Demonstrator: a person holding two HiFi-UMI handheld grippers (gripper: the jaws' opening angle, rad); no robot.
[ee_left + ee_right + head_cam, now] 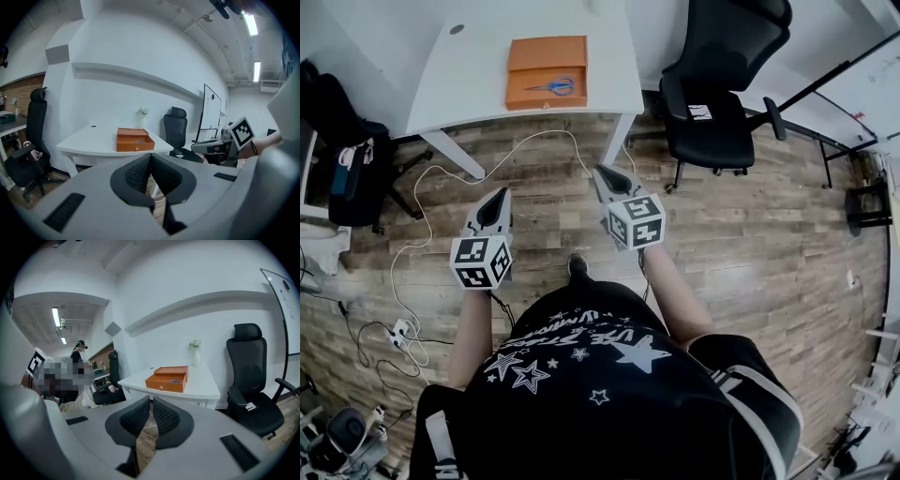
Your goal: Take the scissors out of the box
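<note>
Currently the scissors [551, 87] lie in the open orange box [520, 93] on the far counter [469, 56]. Left tool [499, 196] and right tool [606, 174] are closed, empty and well short. Approach, open one tool, and grip the blue handles squarely.

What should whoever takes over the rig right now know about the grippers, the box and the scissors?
Left gripper: jaws together, empty.
Right gripper: jaws together, empty.
Both are held over the wooden floor, well short of the white table.
The orange box sits open on the table with the blue-handled scissors lying inside.
Done: nothing yet, scissors untouched.
Left: step up to the table, open one gripper, grasp the scissors, lift them out.
</note>
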